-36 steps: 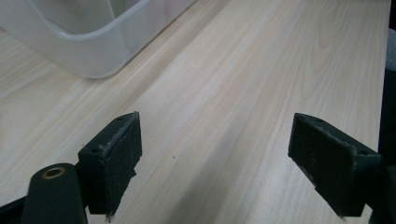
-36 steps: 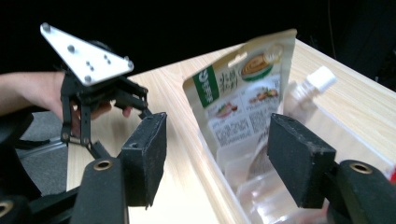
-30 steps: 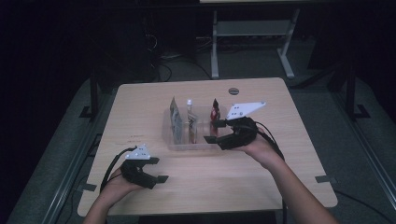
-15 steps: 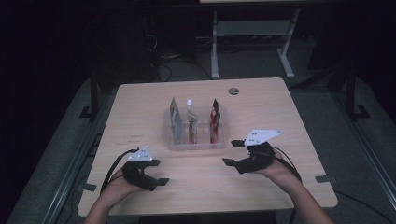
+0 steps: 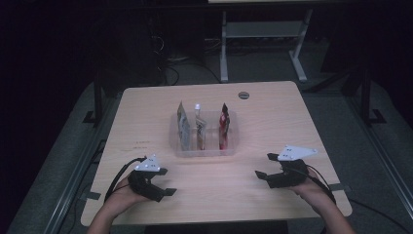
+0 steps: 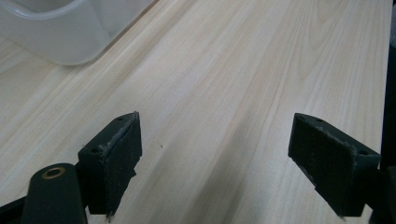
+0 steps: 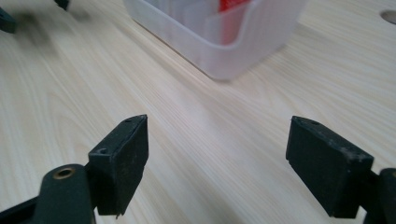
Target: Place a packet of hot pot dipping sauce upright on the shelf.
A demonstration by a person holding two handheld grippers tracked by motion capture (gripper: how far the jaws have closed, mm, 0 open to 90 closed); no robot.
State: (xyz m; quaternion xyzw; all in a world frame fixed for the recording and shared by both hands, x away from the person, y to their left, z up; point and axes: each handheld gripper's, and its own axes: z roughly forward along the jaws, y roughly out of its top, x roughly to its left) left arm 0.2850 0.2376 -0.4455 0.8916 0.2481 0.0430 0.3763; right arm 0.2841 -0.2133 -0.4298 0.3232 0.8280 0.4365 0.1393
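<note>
A pale wooden table (image 5: pixel 272 122) is sitting in the middle of a dim room, light falling on its top while everything around is fading into dark. Grey carpeted floor (image 5: pixel 380 141) is showing at three and nine o'clock. At twelve o'clock, a white metal frame (image 5: pixel 263 34) is standing beyond the table, with dark cables (image 5: pixel 170 68) lying at eleven o'clock.

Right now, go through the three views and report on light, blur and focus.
High view: the room behind is nearly black, and only the table is evenly lit, fairly sharp. Left gripper view: bright, crisp wood grain, soft shadow between the open jaws, clear bin corner slightly soft. Right gripper view: the bin and far tabletop are smeared with blur, while the right gripper jaws stay sharp.
</note>
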